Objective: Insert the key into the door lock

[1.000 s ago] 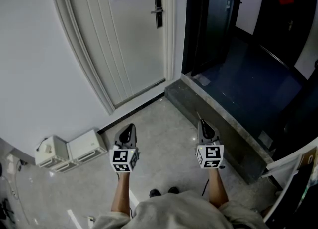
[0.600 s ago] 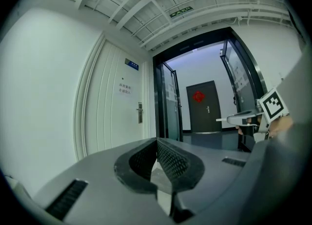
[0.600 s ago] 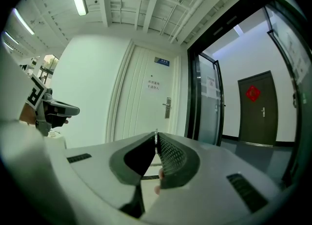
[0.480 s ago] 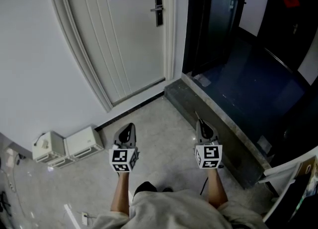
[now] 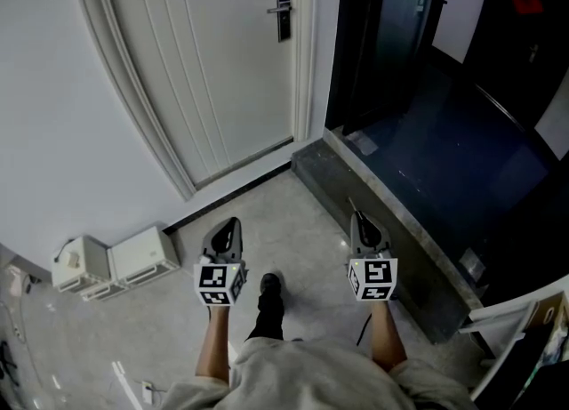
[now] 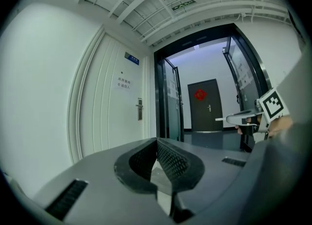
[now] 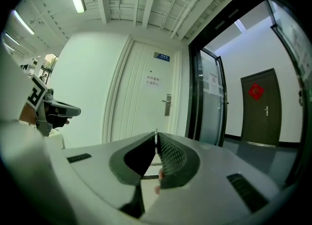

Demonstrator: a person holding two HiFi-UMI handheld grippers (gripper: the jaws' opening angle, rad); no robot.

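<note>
We hold both tongs level in front of us, side by side and well apart, pointing toward the far wall. The left gripper (image 6: pixel 156 142) has its jaws pressed together with nothing between them. The right gripper (image 7: pixel 156 140) has its jaws closed on the key (image 7: pixel 156 132), a thin metal blade that sticks out just past the tips. The door lock (image 5: pixel 283 12), a dark plate with a lever handle, sits at the right edge of the white door (image 5: pixel 213 70), far ahead and well apart from the key. Right of the door is a dark doorway (image 5: pixel 391 52) behind a stone threshold (image 5: pixel 382 213). White boxes (image 5: pixel 133 257) stand by the wall, near left.
</note>
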